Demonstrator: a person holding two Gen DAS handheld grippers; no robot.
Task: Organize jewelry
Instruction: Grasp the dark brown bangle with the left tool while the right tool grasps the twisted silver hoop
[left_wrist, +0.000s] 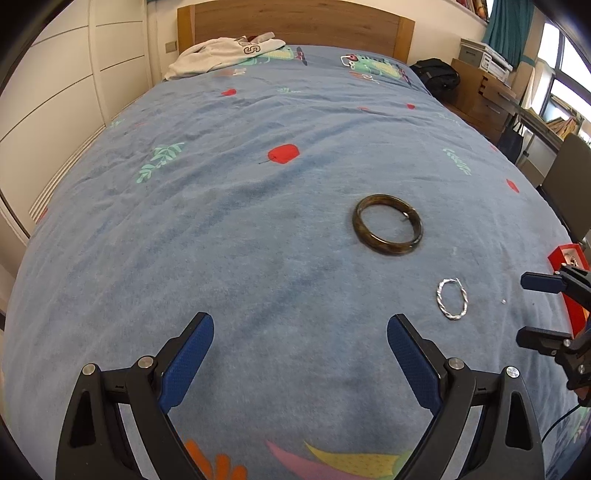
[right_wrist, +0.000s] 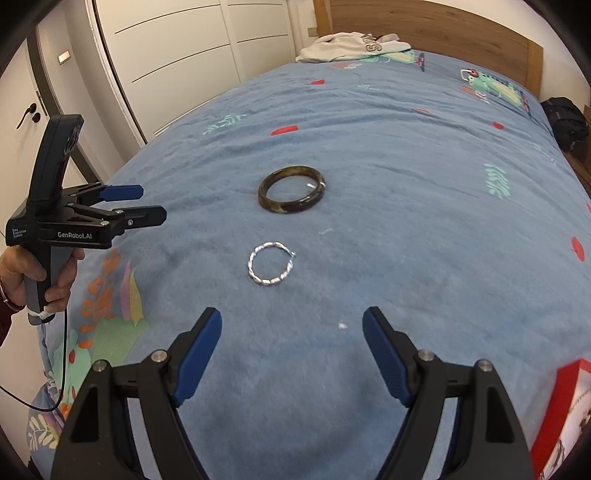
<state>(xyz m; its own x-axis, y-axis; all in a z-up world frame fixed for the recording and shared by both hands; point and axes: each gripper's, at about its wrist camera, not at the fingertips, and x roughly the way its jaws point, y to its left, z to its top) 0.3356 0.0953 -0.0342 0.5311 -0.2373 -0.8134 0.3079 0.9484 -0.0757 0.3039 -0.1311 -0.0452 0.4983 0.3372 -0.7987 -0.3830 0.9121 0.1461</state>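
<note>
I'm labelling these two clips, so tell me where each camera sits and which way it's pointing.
Left wrist: on the left tool, open, facing up the bed toward the headboard; the right tool shows at its right edge.
Right wrist: on the right tool, open, facing the wardrobe side; the left tool and hand show.
Shared: dark bangle, twisted silver bracelet, red box.
</note>
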